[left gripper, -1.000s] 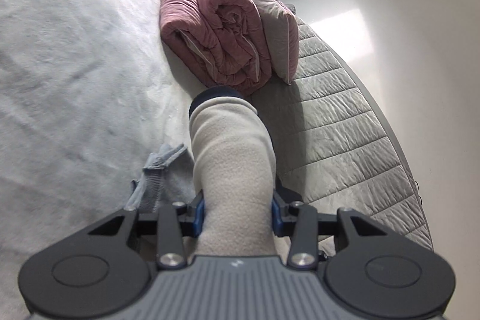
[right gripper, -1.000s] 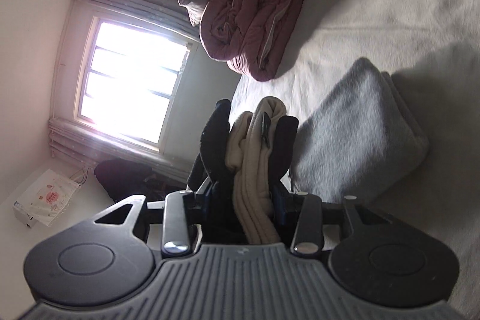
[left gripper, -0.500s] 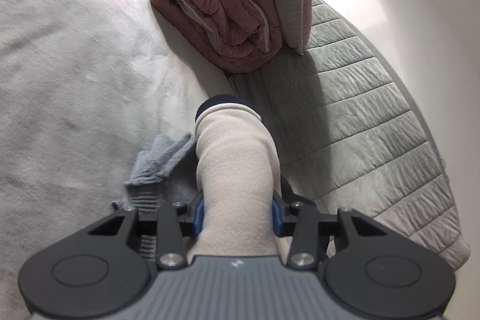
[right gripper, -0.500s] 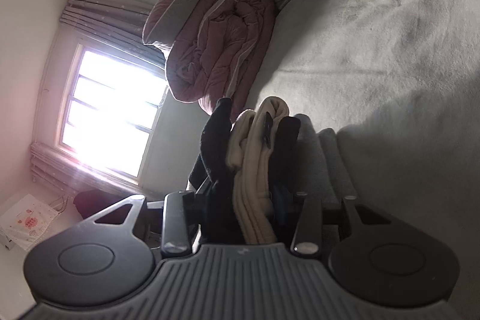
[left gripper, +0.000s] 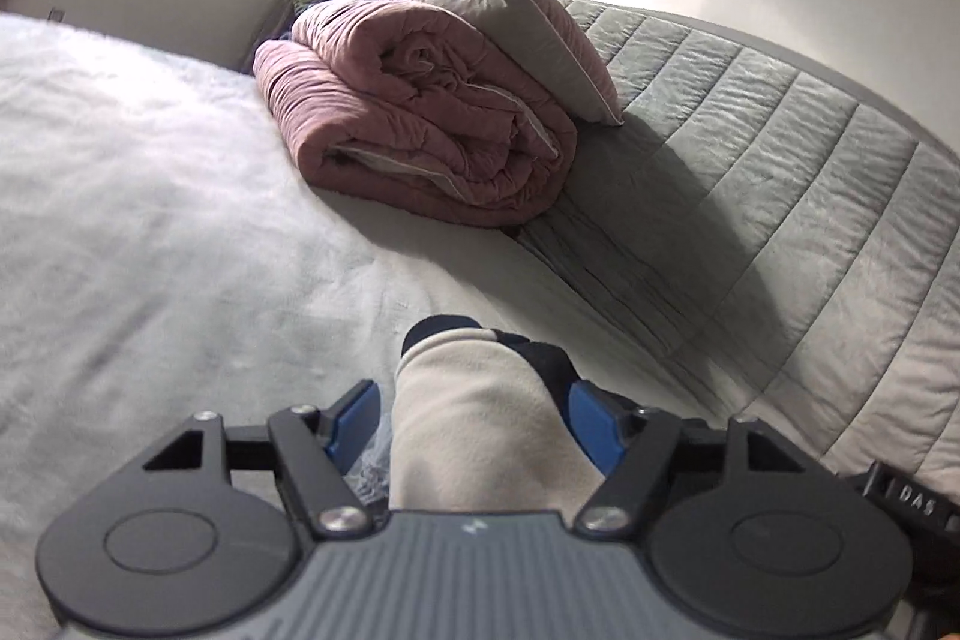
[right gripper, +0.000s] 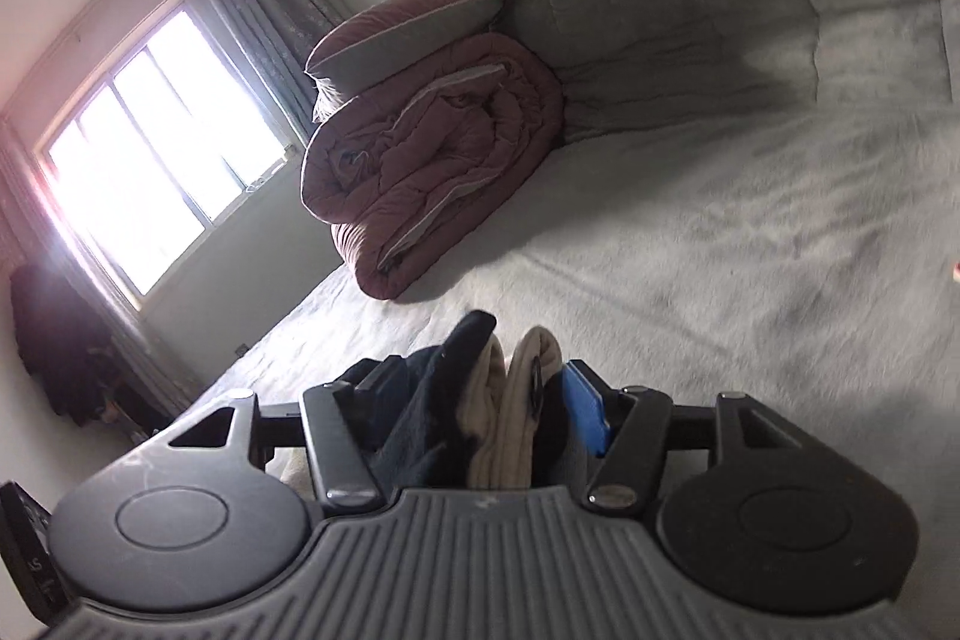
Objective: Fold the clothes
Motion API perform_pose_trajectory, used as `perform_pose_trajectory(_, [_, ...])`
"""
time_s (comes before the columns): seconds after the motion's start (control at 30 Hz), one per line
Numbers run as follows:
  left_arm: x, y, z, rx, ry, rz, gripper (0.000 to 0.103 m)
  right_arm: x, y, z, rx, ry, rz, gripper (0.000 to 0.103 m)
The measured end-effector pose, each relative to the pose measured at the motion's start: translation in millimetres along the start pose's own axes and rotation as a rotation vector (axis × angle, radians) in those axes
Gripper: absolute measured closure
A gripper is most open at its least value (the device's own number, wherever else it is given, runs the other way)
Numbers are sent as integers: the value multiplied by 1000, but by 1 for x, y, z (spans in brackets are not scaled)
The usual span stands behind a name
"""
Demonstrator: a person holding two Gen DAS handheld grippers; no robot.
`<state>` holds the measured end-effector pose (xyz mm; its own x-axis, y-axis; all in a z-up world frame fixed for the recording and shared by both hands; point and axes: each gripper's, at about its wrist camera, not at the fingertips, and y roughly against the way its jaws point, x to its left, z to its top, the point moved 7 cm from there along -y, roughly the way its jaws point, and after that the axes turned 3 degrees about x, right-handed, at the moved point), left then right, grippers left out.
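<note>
A folded cream and navy garment (left gripper: 474, 442) lies between the jaws of my left gripper (left gripper: 474, 391), low over the white bed sheet (left gripper: 150, 220). The jaws are opening, and the left blue pad (left gripper: 354, 418) stands clear of the cloth. In the right wrist view the same garment's navy and cream folds (right gripper: 516, 400) sit between the jaws of my right gripper (right gripper: 480, 376). These jaws are opening too, with the face of the right blue pad (right gripper: 585, 412) uncovered. Navy cloth drapes over the left finger.
A rolled pink duvet (left gripper: 432, 124) with a grey and pink pillow (left gripper: 498, 22) on it lies ahead against the quilted grey headboard (left gripper: 780, 172). A bright window (right gripper: 156, 142) and curtains are on the left. Dark clothes (right gripper: 54, 340) hang below it.
Both views have rolled towards level. Both pairs of jaws have spread off the cream and navy garment. The grey folded garment has left the right wrist view.
</note>
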<state>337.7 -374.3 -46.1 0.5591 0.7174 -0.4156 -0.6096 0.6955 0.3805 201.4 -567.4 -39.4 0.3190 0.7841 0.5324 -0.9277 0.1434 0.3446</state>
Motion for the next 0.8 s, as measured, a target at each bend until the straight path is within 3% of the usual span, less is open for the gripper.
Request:
perform_pose_trajectory(0.1, [-14,-5,1,-39,-123,55,36,19,-6,2,-64,173,-40,41])
perform_pose_trajectory(0.13, [-18,-6,1,-52,-150,57,42,26,-10,2,-83,234,-50,42])
perform_pose_trajectory(0.2, [-24,-10,0,-65,-189,51,48,36,-21,-6,-94,346,-72,53])
perform_pose_trajectory(0.27, [-28,-16,-1,-62,-217,42,63,38,-32,-13,-90,416,-94,72])
perform_pose_trajectory(0.3, [-29,-20,-2,-54,-229,38,71,37,-37,-16,-81,433,-105,76])
perform_pose_trajectory(0.4, [-26,-33,-7,-31,-248,39,75,31,-54,-27,-55,485,-137,83])
perform_pose_trajectory(0.47, [-22,-42,-11,5,-239,49,77,24,-61,-31,-32,476,-152,89])
perform_pose_trajectory(0.57, [-13,-54,-17,79,-199,58,78,8,-66,-35,11,412,-166,90])
perform_pose_trajectory(0.7, [-14,-52,-15,105,-129,70,78,2,-67,-38,37,380,-181,89])
perform_pose_trajectory(0.8, [-25,-33,-13,105,-154,109,75,11,-55,-33,39,372,-163,86])
